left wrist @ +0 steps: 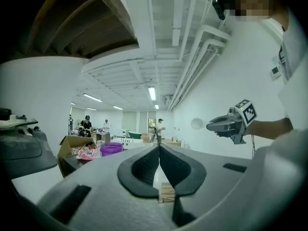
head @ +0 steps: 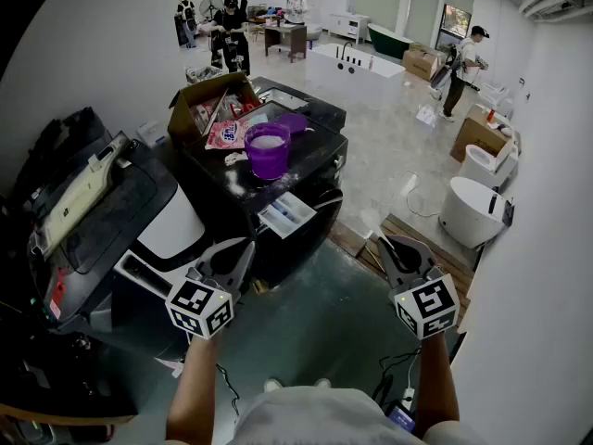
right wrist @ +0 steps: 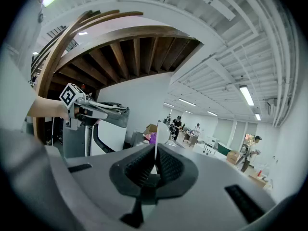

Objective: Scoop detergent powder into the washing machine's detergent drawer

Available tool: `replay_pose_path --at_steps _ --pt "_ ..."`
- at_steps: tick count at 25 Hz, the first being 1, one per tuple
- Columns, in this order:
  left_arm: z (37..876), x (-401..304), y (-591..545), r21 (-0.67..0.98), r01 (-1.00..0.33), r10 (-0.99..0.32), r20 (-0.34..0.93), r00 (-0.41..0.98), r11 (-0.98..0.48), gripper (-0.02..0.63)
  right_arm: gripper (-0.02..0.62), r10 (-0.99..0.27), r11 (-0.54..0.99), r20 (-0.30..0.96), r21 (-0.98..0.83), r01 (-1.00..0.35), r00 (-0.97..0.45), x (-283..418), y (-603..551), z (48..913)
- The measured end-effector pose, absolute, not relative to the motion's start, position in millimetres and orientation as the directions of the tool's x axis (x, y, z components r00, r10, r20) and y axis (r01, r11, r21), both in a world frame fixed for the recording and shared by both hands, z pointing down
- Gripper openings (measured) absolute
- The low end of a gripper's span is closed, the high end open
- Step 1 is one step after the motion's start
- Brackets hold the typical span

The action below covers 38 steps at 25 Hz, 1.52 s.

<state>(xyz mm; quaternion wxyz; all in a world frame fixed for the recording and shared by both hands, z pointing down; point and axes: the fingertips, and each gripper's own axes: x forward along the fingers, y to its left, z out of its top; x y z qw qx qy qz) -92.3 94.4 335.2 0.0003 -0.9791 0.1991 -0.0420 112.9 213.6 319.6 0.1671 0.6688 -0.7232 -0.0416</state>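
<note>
Scooping had not begun. Your left gripper (left wrist: 159, 147) sat pressed together, empty; your right gripper (right wrist: 155, 150) pinched a white scoop (right wrist: 162, 133). Next, I judge: reach the purple tub (head: 268, 149).

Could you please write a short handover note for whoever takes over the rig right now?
Left hand-held gripper: shut, empty.
Right hand-held gripper: shut on the white scoop, held in the air short of the machine.
The purple detergent tub stands on top of the black washing machine. The detergent drawer below it looks pulled open.
Done: scoop in hand.
Left: dip into the tub, then tip powder into the drawer.
</note>
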Motion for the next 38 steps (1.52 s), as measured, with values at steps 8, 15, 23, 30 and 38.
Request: replay_pose_path --at_steps 8,15,23,30,38 --pt "346.1 -73.3 114.9 0.007 -0.417 -0.414 0.112 0.904 -0.909 0.011 0.003 -0.983 0.118 0.170 0.259 -0.959 -0.075 141.5 232.7 326.0" --pt "353.4 -61.2 123.8 0.023 -0.448 -0.441 0.130 0.888 -0.894 0.011 0.003 -0.975 0.186 0.160 0.186 -0.965 -0.157 159.0 233.1 333.9" --pt "357.9 -42.8 85.4 0.018 -0.451 -0.445 0.121 0.887 -0.893 0.011 0.003 -0.970 0.222 0.124 0.114 -0.968 -0.208 177.3 193.7 330.5" --pt "364.6 -18.1 -13.9 0.009 -0.464 -0.461 0.094 0.882 -0.886 0.011 0.003 -0.972 0.201 0.151 0.155 -0.967 -0.178 209.5 104.9 332.0" --pt "351.7 -3.1 -155.9 0.001 -0.490 -0.489 0.065 0.870 -0.872 0.011 0.003 -0.969 0.210 0.166 0.178 -0.961 -0.181 227.6 -39.7 316.0"
